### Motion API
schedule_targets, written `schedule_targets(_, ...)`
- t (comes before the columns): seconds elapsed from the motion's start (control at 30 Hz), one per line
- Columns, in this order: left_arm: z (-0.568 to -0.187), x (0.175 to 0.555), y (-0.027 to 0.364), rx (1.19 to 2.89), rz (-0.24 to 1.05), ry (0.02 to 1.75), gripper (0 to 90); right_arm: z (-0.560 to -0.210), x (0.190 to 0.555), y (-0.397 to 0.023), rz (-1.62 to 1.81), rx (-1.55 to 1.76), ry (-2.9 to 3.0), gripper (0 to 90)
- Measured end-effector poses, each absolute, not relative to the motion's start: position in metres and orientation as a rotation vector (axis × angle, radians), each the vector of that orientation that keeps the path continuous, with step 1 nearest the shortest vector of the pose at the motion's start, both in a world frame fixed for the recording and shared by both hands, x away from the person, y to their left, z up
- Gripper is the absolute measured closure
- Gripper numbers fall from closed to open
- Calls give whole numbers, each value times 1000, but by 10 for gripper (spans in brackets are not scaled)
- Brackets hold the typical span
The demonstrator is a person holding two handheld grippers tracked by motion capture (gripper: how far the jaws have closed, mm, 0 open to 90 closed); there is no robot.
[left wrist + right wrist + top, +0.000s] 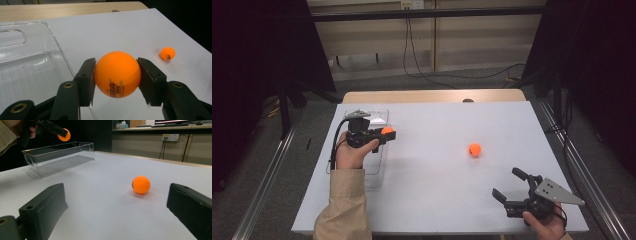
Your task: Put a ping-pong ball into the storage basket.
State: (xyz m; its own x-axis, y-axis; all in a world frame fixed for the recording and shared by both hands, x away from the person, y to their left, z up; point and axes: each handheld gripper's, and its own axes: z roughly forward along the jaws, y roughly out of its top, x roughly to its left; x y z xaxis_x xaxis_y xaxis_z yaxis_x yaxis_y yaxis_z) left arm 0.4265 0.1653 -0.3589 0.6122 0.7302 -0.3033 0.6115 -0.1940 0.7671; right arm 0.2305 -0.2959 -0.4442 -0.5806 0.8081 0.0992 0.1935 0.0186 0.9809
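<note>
On the left side of the white table (437, 190) sits a clear plastic bin (377, 172) — long, see-through, with nothing inside it. In the left gripper view its smooth walls and rounded corners (37, 62) shine a little.

The left gripper (388, 134) is held up over the right edge of the bin by a hand (352, 152) in a tan sleeve (343, 207). Its two black jaws are squeezed tight on an orange ping-pong ball (387, 130). In the left gripper view this held ball (117, 74) looks round, smooth and bright orange, with a black pad touching each side. There is small dark print low on the ball — a row of letters and a little mark — but the words are too small and turned to read for sure. The right gripper view shows the same ball (64, 134) in the air above the bin (60, 157).

Near the middle of the table, more to the right, a second orange ping-pong ball (475, 149) rests alone on the white top. It has a small dark mark on one side (141, 184), too tiny to read.

At the bottom right, the right gripper (509, 186) is held low near the table's near edge. Its jaws are spread wide apart and hold nothing. In the right gripper view the second ball lies ahead, between the two jaws but well apart from them.
</note>
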Motion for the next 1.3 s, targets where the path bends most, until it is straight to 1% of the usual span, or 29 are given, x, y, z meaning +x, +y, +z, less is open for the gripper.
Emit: schedule_targets(1.3, -364, 430, 183, 1864, 227, 1128, 507, -444, 231, -296, 1600, 1020, 1803, 17)
